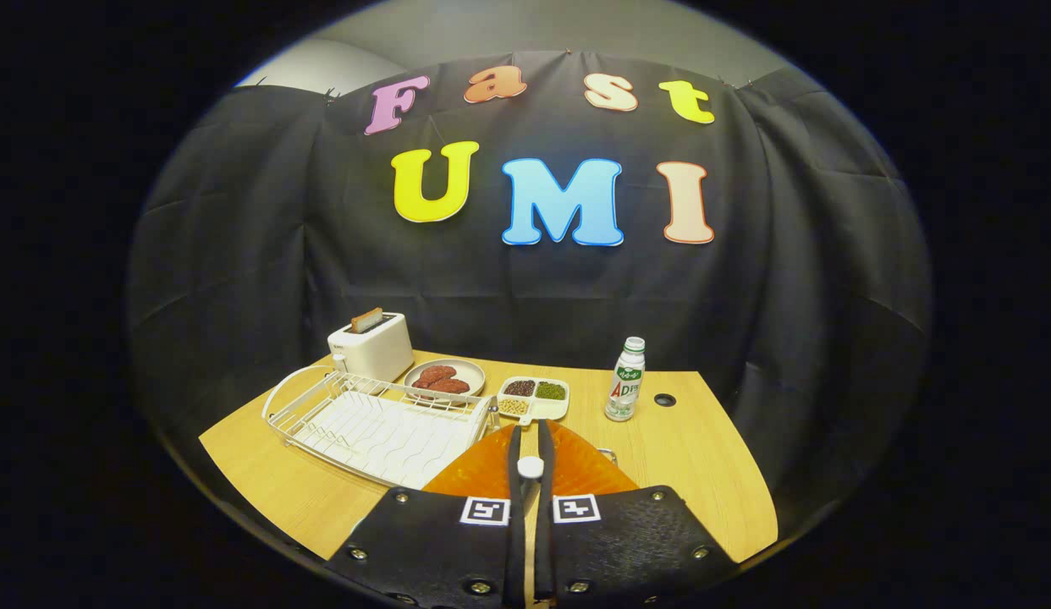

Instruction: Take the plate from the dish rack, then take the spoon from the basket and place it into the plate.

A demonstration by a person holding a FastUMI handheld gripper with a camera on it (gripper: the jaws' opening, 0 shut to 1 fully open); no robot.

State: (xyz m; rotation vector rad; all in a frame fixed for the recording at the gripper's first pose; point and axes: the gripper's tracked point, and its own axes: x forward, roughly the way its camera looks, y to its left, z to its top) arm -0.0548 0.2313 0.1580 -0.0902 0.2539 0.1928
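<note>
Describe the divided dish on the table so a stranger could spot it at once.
On the wooden table, look beyond the white dish rack, right of the plate of brown patties. The divided dish is white, with dark, green and pale grains in separate compartments.

Sharp, evenly lit centre; fisheye bends and darkens the edges.

We see our claw (531, 461) at the bottom of the gripper view, its two black fingers (514, 474) running forward side by side and drawn almost together, a thin gap left between them. Both fingers press on the orange plate (576, 469), which they hold edge-on between them, lifted above the counter (703, 474). Each broad black finger base carries a square black-and-white marker (485, 510). A small white round knob (531, 466) sits in the gap between the fingers.
</note>
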